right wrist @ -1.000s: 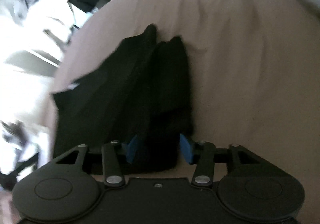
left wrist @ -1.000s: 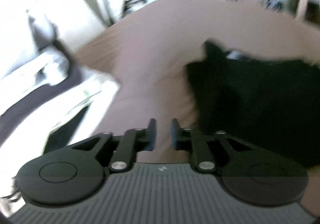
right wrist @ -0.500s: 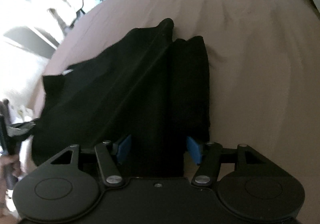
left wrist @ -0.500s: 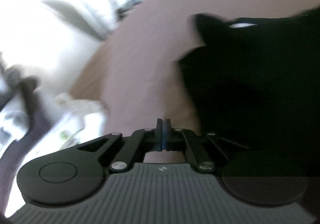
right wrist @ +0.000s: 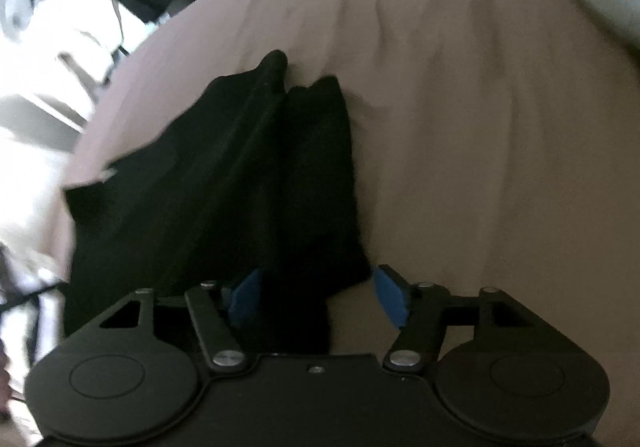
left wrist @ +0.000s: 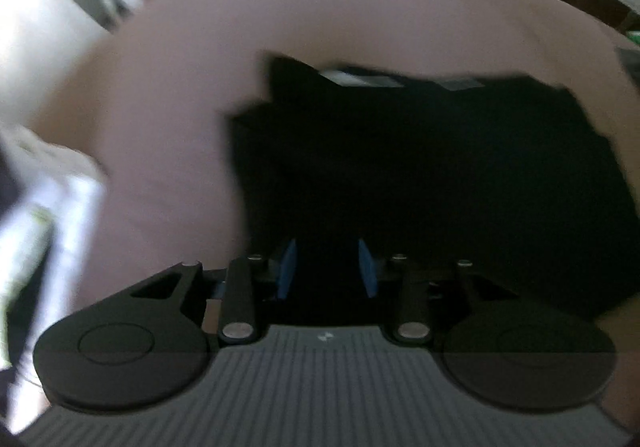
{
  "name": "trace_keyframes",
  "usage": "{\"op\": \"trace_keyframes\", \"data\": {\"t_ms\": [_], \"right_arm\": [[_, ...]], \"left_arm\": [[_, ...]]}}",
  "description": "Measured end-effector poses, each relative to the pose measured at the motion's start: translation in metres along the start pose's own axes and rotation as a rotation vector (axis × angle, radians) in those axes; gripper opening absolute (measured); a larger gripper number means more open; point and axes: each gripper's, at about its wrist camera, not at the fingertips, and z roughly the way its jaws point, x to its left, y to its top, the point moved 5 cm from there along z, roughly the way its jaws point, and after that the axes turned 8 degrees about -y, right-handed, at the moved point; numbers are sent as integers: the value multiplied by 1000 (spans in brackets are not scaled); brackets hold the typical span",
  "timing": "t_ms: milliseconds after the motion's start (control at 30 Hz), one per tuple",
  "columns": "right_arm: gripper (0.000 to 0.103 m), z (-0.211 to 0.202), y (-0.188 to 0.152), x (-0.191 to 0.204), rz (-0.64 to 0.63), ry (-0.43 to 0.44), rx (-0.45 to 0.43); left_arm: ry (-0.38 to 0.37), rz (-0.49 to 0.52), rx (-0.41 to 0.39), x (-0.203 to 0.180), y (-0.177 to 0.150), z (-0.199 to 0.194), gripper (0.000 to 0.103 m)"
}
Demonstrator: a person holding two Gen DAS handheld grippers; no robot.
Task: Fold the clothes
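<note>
Covering the bed, a mauve sheet (right wrist: 460, 127) bears black clothing (left wrist: 440, 175); both grippers' jaws stand apart.

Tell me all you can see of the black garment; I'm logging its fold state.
The black garment is dark, soft, matte cloth lying on the brownish bedsheet. In the right wrist view it is partly folded, with a lengthwise crease and a narrower panel beside it. A pale label shows at its far edge in the left wrist view. Both the left gripper and right gripper are open over its near edge.
</note>
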Motion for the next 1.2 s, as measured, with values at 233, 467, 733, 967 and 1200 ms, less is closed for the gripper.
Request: {"op": "trace_keyframes", "data": {"t_ms": [233, 467, 733, 967, 1200], "right_arm": [[89, 30, 11, 6, 43, 101, -28], [26, 14, 9, 52, -309, 66, -258], [24, -20, -3, 77, -416, -7, -366], [22, -36, 2, 108, -393, 7, -361], [22, -88, -29, 269, -739, 125, -458]], "left_arm": [[-22, 103, -19, -13, -21, 32, 40], [-37, 52, -62, -6, -29, 32, 41], [-71, -34, -88, 21, -31, 9, 41], [-41, -98, -133, 48, -34, -14, 42], [-133, -240, -213, 80, -38, -37, 41]]}}
